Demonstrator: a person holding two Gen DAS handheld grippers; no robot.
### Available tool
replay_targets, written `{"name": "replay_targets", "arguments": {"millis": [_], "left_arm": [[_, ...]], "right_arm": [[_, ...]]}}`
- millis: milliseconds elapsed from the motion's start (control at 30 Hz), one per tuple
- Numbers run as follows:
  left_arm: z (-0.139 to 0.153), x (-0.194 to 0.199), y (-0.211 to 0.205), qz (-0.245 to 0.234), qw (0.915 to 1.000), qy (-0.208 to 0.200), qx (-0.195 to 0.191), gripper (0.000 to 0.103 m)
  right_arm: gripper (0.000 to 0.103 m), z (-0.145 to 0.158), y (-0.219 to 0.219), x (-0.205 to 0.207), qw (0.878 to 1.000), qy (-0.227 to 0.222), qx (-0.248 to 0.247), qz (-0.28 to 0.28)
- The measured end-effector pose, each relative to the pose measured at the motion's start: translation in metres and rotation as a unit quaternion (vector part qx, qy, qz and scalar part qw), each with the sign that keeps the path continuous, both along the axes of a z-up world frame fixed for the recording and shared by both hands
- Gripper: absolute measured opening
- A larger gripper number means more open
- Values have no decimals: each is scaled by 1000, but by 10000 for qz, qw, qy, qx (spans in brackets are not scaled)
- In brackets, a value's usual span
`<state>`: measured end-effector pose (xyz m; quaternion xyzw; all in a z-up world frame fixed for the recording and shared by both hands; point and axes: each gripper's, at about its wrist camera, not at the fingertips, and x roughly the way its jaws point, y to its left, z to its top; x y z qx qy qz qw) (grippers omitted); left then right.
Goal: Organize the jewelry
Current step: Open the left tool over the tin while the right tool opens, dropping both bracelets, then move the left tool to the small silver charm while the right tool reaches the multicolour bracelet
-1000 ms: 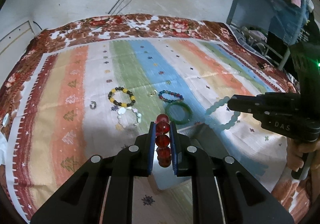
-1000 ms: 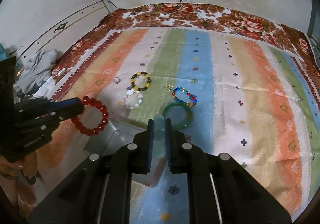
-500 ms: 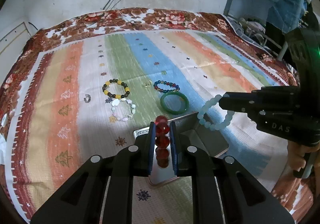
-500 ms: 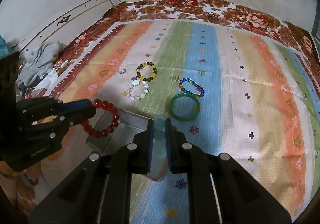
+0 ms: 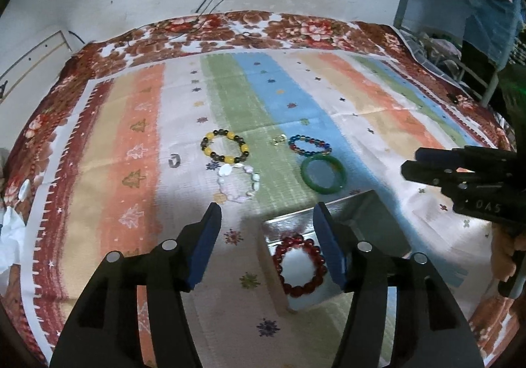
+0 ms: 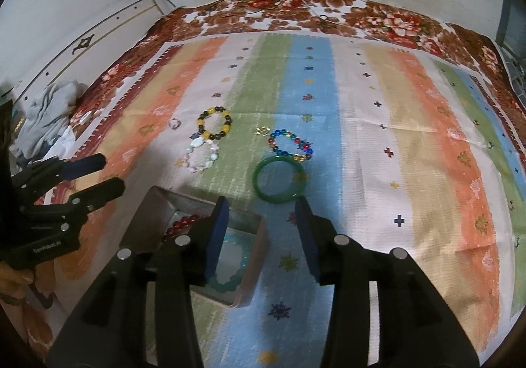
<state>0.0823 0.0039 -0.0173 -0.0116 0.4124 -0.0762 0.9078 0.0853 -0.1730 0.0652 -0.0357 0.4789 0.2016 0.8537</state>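
Observation:
A metal tray (image 5: 371,220) sits on the striped cloth. The red bead bracelet (image 5: 300,266) lies in it, and the pale teal bead bracelet (image 6: 231,264) lies in it too, beside the red one (image 6: 182,223). My left gripper (image 5: 266,213) is open and empty just above the tray. My right gripper (image 6: 261,208) is open and empty above the tray's right edge. On the cloth beyond lie a green bangle (image 5: 323,174), a multicolour bead bracelet (image 5: 309,144), a yellow-and-dark bead bracelet (image 5: 225,146) and a white shell bracelet (image 5: 238,182).
A small silver ring (image 5: 174,160) and a small gold piece (image 5: 278,140) lie on the cloth. The cloth has a floral border (image 5: 230,29) by the wall. Crumpled clothes (image 6: 49,105) lie off the left edge.
Both grippers have opened and let go: the red bracelet and the pale teal bracelet dropped into the tray. Both grippers have risen and drawn back a little.

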Motion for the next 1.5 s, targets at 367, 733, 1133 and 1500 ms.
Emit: {"name": "replay_targets", "arguments": {"millis": [367,733,1133,1500], "left_arm": [[-6,24,9,116,9997,105,209,63],[-14,57,41,559,9975,281,331,66],[-25,86,58,676,9958,467,402,66],[-39,118,67,712,9939,689,485,66]], "right_arm": [[48,-7,-2,21,9997,-117,-185,-139],[48,-15,-2,55,9995,-29,-163,-257],[48,-33,8,85,9991,99,-354,-222],[48,-57,13,115,9979,374,-477,-218]]}}
